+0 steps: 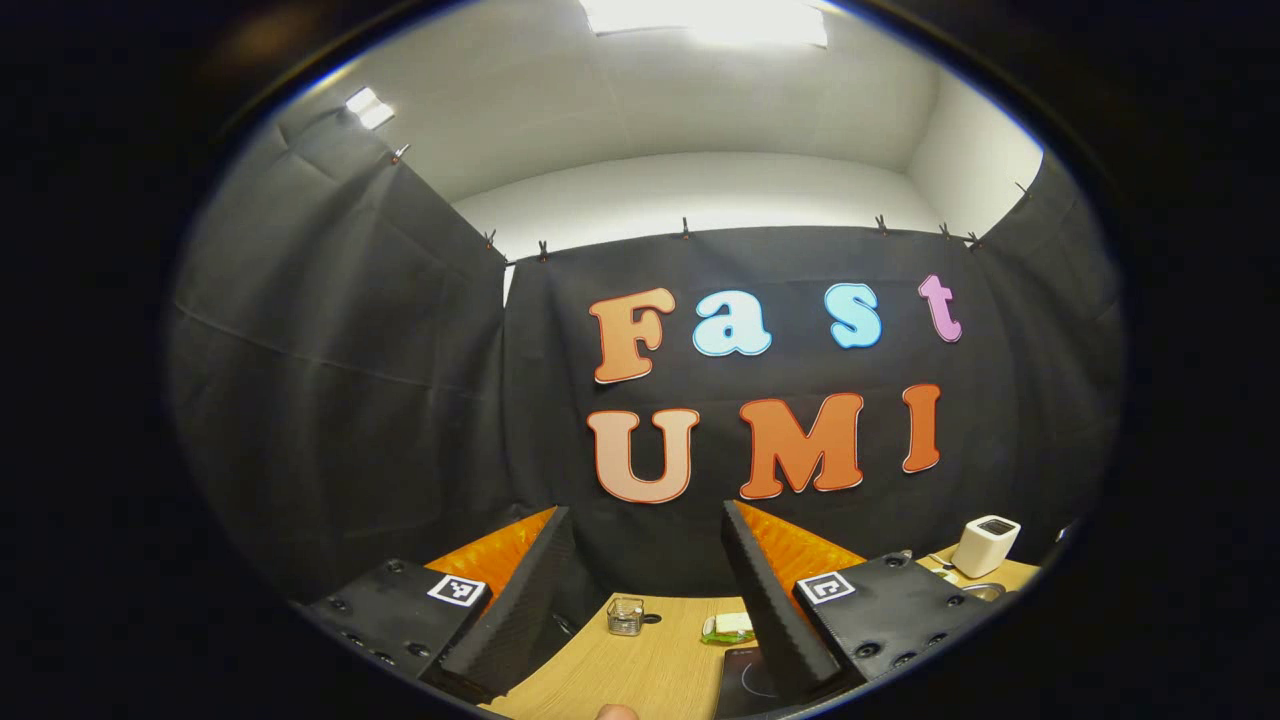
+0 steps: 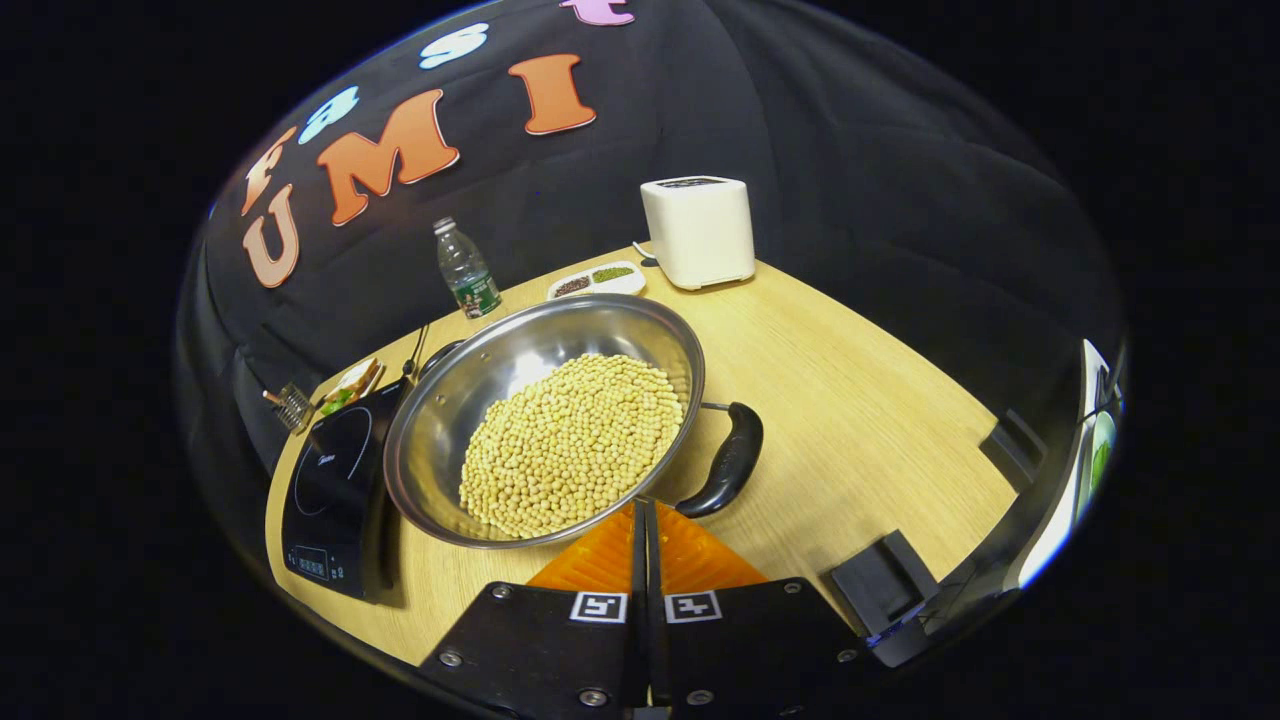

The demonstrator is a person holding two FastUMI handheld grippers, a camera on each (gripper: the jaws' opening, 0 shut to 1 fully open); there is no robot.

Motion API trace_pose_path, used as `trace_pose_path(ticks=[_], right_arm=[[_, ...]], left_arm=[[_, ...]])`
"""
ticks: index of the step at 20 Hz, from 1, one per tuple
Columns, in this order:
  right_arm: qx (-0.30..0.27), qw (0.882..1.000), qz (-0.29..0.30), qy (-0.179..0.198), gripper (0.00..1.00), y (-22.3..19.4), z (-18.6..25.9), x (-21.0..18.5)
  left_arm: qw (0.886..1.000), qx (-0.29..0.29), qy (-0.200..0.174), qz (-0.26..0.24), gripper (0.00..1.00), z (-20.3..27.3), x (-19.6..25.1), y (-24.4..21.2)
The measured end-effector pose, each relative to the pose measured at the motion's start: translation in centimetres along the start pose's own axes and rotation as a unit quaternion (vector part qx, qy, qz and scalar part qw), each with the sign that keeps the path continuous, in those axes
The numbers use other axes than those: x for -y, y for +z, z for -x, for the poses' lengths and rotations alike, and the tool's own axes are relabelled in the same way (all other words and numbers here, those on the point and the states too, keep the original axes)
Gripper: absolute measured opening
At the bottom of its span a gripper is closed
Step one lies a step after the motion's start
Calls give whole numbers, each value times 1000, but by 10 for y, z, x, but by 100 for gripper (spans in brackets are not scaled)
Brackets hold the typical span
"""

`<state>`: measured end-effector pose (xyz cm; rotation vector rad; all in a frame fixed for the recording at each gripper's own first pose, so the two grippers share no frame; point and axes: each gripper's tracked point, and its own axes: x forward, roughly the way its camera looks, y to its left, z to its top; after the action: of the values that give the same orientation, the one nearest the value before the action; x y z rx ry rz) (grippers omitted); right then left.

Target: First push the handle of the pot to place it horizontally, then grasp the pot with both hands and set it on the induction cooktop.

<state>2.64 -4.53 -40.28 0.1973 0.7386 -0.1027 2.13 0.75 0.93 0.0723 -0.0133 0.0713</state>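
Steel bean-filled pot (image 2: 545, 420) sits just ahead of right gripper (image 2: 645, 520), fingers pressed together; left gripper (image 1: 650, 590) fingers wide above table (image 1: 650, 670).

We count one pot (image 2: 545, 420) of beans, one induction cooktop (image 2: 335, 490), one water bottle (image 2: 467, 270), one white appliance (image 2: 698, 232), one divided dish (image 2: 597, 280), one glass jar (image 1: 625, 616).

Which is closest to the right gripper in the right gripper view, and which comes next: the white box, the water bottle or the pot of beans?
1. The pot, just ahead of the right gripper.
2. The water bottle, behind the pot, to the left.
3. The white box, at the table's back edge, about as far as the bottle; too close to call.
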Motion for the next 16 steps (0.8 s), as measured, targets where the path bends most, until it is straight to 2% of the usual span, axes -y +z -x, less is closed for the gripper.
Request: trace_pose_path(ticks=[16], right_arm=[[16,999,-12,-39,0,59,-53,26]], left_arm=[[1000,-23,10,4,98,-44,4,-26]])
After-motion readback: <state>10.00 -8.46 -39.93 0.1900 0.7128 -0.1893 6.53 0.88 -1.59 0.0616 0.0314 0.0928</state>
